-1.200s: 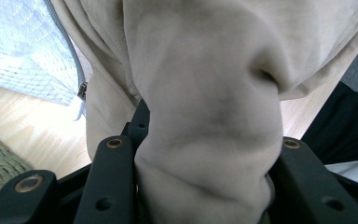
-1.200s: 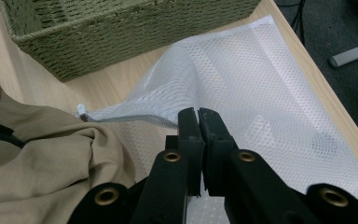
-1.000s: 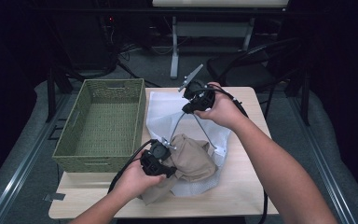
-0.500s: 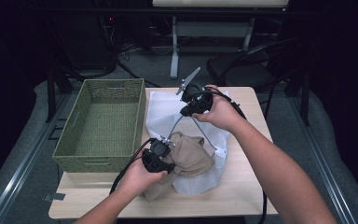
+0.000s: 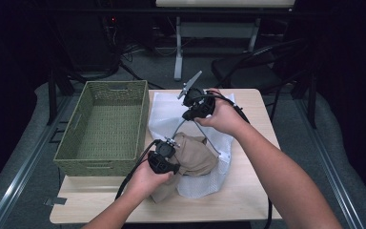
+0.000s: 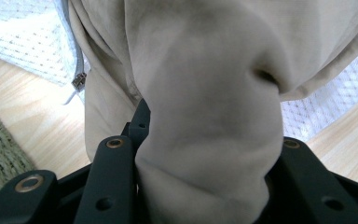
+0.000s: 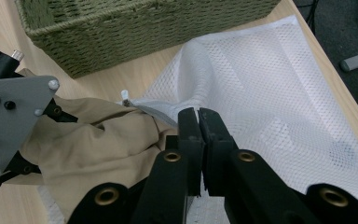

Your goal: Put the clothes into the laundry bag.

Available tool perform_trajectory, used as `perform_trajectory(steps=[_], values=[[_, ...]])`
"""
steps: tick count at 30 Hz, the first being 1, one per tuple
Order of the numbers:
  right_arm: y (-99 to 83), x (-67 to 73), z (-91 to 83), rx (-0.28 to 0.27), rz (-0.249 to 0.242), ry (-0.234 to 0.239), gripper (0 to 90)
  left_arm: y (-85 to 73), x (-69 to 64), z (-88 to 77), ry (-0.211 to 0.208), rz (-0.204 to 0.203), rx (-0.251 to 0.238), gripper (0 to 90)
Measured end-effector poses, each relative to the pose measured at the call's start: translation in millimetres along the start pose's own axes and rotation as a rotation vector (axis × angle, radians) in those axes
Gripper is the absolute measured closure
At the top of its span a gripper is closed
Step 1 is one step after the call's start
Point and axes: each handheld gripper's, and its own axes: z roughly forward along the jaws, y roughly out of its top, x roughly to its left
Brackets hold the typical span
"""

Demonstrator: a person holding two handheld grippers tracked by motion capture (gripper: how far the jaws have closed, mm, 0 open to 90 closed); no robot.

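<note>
Little has shifted since a second ago: left gripper clamps the bunched beige cloth garment, right gripper, at twelve o'clock, pinches the white mesh laundry bag; keep that bag's mouth taut while feeding.

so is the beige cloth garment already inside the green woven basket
No, the beige cloth garment lies on the white mesh laundry bag on the wooden table, beside the green woven basket.
</note>
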Motion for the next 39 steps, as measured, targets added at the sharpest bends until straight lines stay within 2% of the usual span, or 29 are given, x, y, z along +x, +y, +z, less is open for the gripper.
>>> perform_trajectory(steps=[3, 8, 10, 14, 17, 24, 25, 33, 35, 39], values=[[-1.2, -0.1, 2.3, 0.002, 0.001, 0.001, 88.6, 2.3, -2.1, 1.5, -0.001, -0.005, -0.014, 59.1], [-1.1, -0.1, 3.8, -0.006, 0.004, 0.004, 88.6, 8.3, -6.8, 4.1, -0.013, 0.008, -0.011, 59.1], [-1.1, 0.1, 4.1, -0.006, 0.003, 0.006, 88.6, 10.3, -7.6, 6.1, -0.020, -0.004, -0.015, 59.1], [-2.3, -0.5, 4.5, -0.015, 0.013, 0.008, 88.6, 13.2, -7.5, 10.0, -0.010, -0.002, -0.017, 59.1], [-3.9, -1.5, 5.8, -0.022, 0.021, 0.014, 88.6, 16.4, -8.7, 13.8, -0.023, -0.006, -0.012, 59.1], [-5.4, -1.8, 5.3, -0.014, 0.011, 0.007, 88.7, 18.9, -3.0, 19.6, 0.003, -0.013, -0.002, 59.1], [-5.8, -2.1, 4.9, -0.012, 0.012, 0.006, 88.6, 18.1, -1.9, 19.9, 0.002, -0.027, -0.002, 59.1], [-9.2, -2.9, 5.1, -0.003, 0.017, 0.006, 88.7, 17.8, 6.8, 21.8, 0.021, -0.047, 0.008, 59.1], [-9.8, -2.4, 5.8, -0.001, 0.017, 0.007, 88.6, 18.0, 6.9, 23.1, 0.021, -0.063, 0.004, 59.1], [-10.6, -2.2, 6.8, 0.000, 0.018, 0.011, 88.6, 19.1, 8.8, 27.0, 0.030, -0.063, 0.008, 59.0]])
